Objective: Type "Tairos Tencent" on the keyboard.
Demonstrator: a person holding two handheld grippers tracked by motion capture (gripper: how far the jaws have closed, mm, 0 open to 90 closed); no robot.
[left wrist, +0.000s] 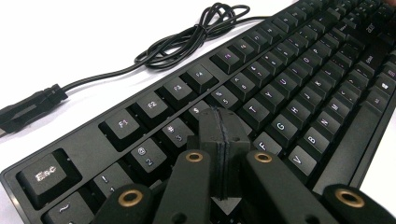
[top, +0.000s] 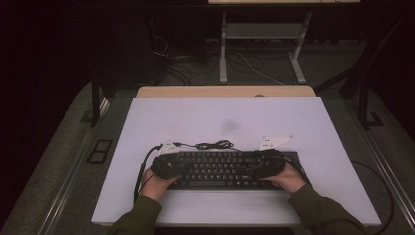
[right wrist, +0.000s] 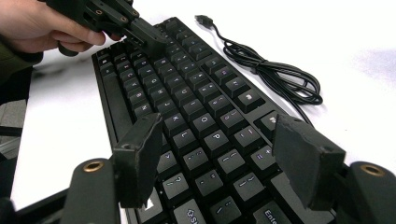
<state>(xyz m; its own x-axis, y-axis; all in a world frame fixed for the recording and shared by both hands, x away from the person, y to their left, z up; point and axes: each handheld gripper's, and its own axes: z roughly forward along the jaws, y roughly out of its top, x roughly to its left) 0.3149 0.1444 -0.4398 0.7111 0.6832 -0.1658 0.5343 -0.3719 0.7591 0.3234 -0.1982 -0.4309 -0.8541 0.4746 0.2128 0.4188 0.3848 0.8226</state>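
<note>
A black keyboard (top: 220, 169) lies flat near the front of the white table top (top: 220, 117). My left gripper (top: 176, 169) is over the keyboard's left end. In the left gripper view its jaws (left wrist: 223, 128) are shut with nothing between them, tips down at the keys near the number row (left wrist: 224, 95); I cannot tell if they touch. My right gripper (top: 255, 171) hovers over the keyboard's right end. Its jaws (right wrist: 219, 151) stand open above the keys (right wrist: 205, 140), holding nothing. The right gripper view also shows the left gripper (right wrist: 152, 41) and the hand (right wrist: 37, 23) holding it.
The keyboard's black cable (top: 215, 145) lies coiled just behind it, and its plug (left wrist: 28, 109) rests loose on the table. A wooden strip (top: 225, 91) runs along the table's far edge. Beyond it are a desk frame (top: 264, 44) and floor cables.
</note>
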